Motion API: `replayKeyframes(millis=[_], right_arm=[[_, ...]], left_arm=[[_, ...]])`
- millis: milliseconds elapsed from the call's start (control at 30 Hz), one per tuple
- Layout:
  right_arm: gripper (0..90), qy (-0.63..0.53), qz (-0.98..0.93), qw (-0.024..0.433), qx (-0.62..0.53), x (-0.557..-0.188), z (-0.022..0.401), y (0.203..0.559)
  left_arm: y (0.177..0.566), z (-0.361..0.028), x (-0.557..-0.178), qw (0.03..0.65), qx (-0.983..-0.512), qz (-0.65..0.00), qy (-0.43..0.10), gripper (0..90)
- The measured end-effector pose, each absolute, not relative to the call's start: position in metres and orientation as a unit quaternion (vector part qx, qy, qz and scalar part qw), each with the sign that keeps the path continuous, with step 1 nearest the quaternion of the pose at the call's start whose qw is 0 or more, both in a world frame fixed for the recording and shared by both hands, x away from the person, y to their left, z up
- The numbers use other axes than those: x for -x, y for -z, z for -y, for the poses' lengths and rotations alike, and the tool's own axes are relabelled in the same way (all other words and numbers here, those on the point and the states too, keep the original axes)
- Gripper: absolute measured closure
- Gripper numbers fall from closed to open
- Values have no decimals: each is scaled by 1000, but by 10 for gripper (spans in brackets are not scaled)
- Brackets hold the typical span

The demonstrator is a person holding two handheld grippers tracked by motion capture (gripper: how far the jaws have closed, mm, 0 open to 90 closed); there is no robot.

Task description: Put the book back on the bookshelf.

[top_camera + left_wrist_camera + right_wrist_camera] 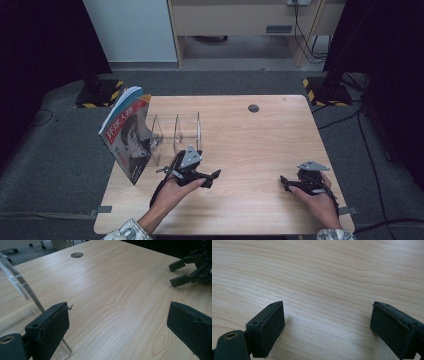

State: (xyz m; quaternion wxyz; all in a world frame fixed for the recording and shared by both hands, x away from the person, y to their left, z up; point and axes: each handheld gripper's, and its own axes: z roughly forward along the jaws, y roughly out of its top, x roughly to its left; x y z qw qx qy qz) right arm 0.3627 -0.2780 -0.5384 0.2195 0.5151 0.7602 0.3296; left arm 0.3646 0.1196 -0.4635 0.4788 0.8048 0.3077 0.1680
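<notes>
Pale wood-grain table [319, 267], smooth with a soft sheen, under the matt black, rubbery-looking pads [270, 327] of the right gripper [327, 327]. Clear glossy plastic rack [177, 131] just beside the left gripper [207, 177], same matt black. Glossy paper magazine [127, 135] beyond the rack.

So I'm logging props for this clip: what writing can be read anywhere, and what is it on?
Magazine leaning against the clear acrylic rack: large white characters run across its red cover band, too blurred to quote.
Smaller print lower on the same cover: too small to read.
Table, left gripper, right gripper: no writing to be seen.
</notes>
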Motion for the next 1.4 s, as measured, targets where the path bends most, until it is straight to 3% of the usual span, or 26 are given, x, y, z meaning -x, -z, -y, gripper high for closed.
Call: replayKeyframes(millis=[1400], right_arm=[[123, -330, -762, 217, -513, -362, 278, 538]], left_arm=[[523, -35, -407, 375, -863, -324, -102, 49]])
